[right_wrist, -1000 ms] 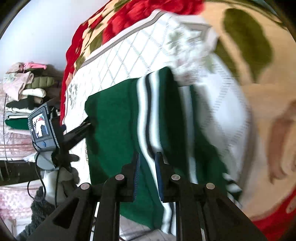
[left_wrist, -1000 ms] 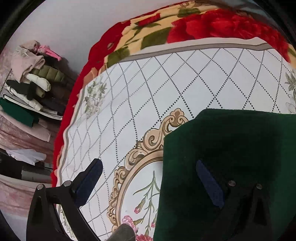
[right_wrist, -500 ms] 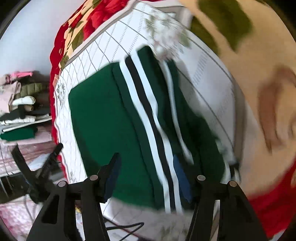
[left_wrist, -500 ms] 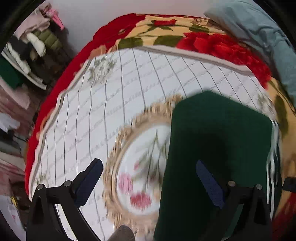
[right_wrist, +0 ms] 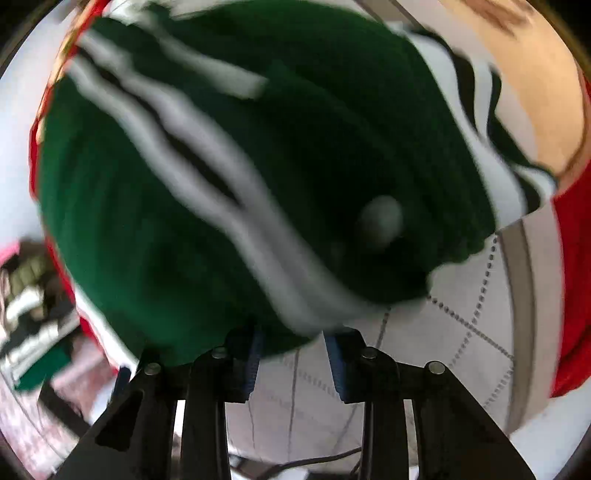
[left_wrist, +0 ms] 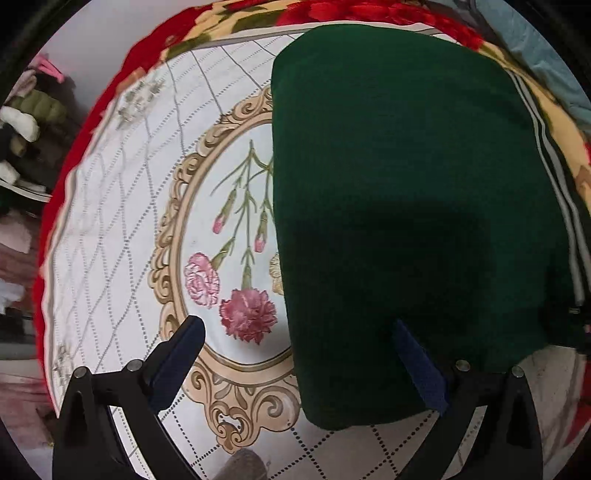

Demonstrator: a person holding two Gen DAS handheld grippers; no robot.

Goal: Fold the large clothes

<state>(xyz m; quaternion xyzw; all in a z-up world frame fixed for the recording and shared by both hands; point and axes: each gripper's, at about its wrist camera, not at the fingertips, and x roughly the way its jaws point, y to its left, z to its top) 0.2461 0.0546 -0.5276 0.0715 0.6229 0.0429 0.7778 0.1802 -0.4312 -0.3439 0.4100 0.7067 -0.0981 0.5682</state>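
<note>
A dark green garment (left_wrist: 406,206) with white and black stripes along its right edge lies folded flat on a white floral bedspread (left_wrist: 122,221). My left gripper (left_wrist: 295,343) is open, hovering above the garment's near left edge; its right finger is over the green cloth, its left over the bedspread. In the right wrist view the same garment (right_wrist: 177,229) fills the frame, blurred, stripes running diagonally. My right gripper (right_wrist: 293,347) is open, its fingertips at the garment's near edge, holding nothing that I can see.
The bedspread lies on a red and yellow flowered blanket (left_wrist: 229,22). A rack of piled clothes (left_wrist: 26,122) stands at the left by a white wall. A grey-blue pillow (left_wrist: 546,48) is at the far right. Cables (right_wrist: 303,461) run below the bed edge.
My right gripper opened, letting go of the striped edge, then dropped close over the garment. My left gripper stayed open and moved nearer, over the bedspread's centre medallion.
</note>
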